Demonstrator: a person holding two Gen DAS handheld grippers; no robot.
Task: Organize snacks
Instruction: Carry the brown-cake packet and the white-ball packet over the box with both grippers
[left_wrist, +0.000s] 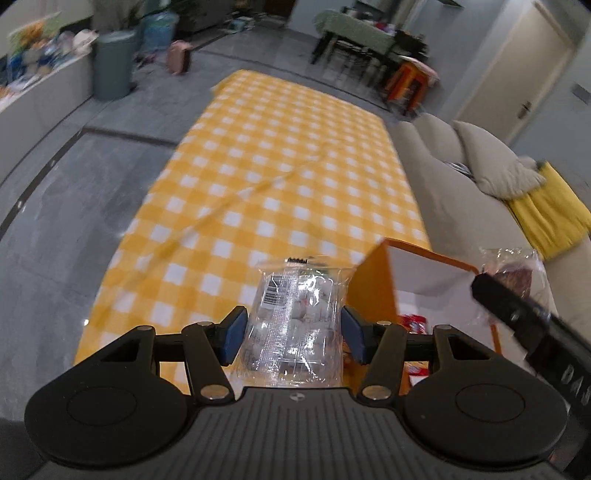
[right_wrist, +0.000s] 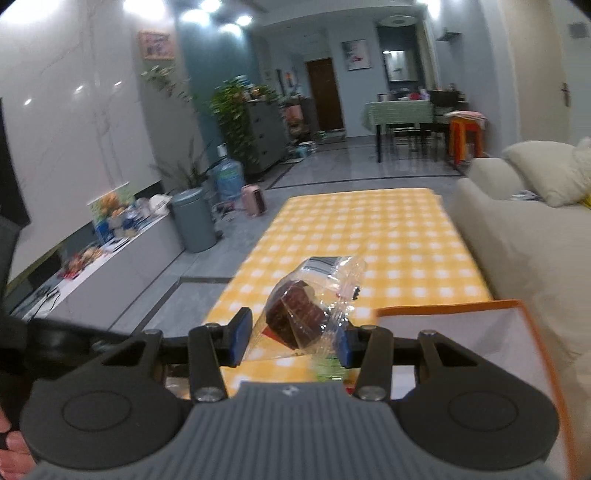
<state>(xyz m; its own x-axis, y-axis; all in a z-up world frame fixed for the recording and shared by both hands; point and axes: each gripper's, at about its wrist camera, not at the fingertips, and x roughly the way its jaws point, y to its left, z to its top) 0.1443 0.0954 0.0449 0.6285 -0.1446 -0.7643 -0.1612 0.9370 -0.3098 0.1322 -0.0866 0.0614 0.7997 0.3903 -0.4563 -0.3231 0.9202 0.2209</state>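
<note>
My left gripper is shut on a clear packet of white round snacks, held above the yellow checked table beside an orange box with a white inside. My right gripper is shut on a clear packet with a dark brown cake, held above the table just left of the same orange box. The right gripper and its brown cake packet also show at the right of the left wrist view, over the box. Red-wrapped snacks lie inside the box.
A beige sofa with cushions and a yellow cloth runs along the table's right side. A grey bin, a water jug, plants and a low white cabinet stand to the left on the grey floor. A dining table stands far back.
</note>
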